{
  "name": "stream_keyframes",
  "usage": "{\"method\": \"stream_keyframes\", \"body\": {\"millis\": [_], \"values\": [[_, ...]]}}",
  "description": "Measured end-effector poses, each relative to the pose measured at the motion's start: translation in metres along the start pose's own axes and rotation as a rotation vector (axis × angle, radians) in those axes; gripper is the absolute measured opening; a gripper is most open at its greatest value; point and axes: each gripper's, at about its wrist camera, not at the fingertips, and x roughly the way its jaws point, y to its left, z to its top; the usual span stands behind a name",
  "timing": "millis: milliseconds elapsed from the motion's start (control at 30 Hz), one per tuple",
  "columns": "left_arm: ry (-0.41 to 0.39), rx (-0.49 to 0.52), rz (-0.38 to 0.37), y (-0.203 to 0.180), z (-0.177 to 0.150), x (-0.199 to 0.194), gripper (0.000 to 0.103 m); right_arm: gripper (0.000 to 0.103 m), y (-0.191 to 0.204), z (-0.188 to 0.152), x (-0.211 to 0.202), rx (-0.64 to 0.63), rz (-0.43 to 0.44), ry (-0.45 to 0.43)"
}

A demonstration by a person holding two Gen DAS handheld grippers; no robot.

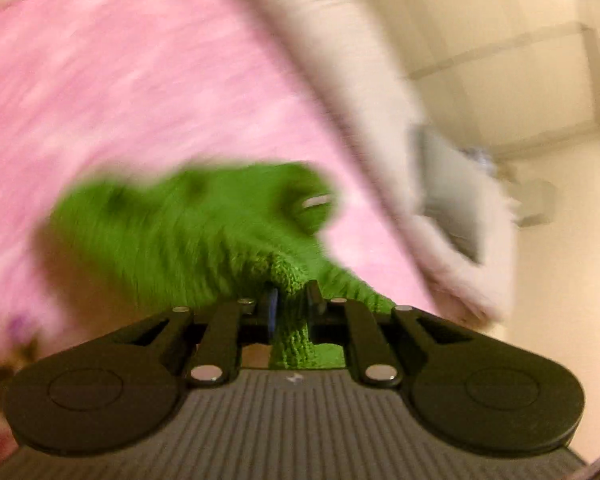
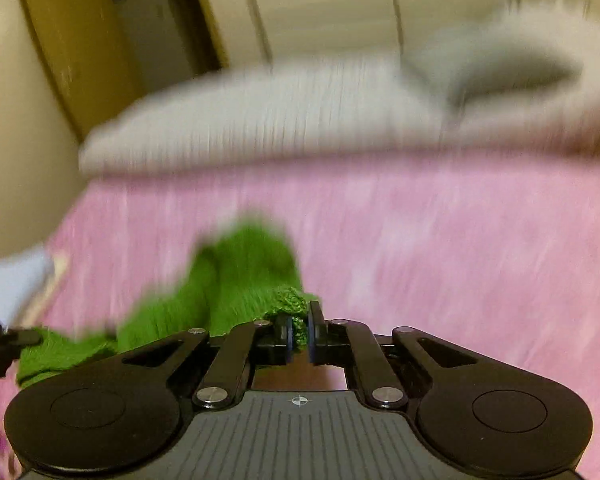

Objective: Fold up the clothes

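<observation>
Gripping the green knit garment [image 1: 204, 232] with both tools: left gripper [image 1: 292, 296] has its jaws drawn narrow on a bunched fold of the knit, right gripper [image 2: 300, 320] is pinched tight on another fold of it. Garment hangs from both grips over the pink bedspread [image 2: 440, 240], trailing down left in the right wrist view. White blanket [image 2: 260, 128] lies along the far edge of the bed. Both views are heavily motion-blurred.
</observation>
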Motion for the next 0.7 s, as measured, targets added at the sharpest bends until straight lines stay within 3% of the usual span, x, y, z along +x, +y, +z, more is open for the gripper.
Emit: {"method": "stream_keyframes", "body": {"millis": [100, 267, 367, 467, 567, 633, 700], "values": [[-0.039, 0.1, -0.105, -0.059, 0.027, 0.0, 0.01, 0.005, 0.001, 0.057, -0.033, -0.061, -0.023, -0.2], [-0.109, 0.263, -0.204, -0.16, 0.08, 0.023, 0.01, 0.005, -0.01, 0.155, -0.042, -0.1, -0.051, -0.415], [-0.168, 0.311, -0.26, -0.21, 0.09, 0.017, 0.01, 0.005, -0.022, 0.201, -0.071, -0.088, -0.056, -0.536], [-0.18, 0.347, -0.318, -0.238, 0.075, 0.01, 0.01, 0.005, -0.029, 0.21, -0.115, -0.14, -0.071, -0.633], [-0.154, 0.388, -0.328, -0.242, 0.037, 0.003, 0.01, 0.005, -0.046, 0.185, -0.155, -0.168, -0.068, -0.623], [-0.09, 0.37, -0.288, -0.223, 0.005, 0.004, 0.01, 0.005, -0.061, 0.153, -0.179, -0.18, -0.054, -0.573], [-0.012, 0.343, -0.235, -0.199, -0.029, 0.006, 0.01, 0.005, -0.074, 0.108, -0.196, -0.2, -0.036, -0.443]]}}
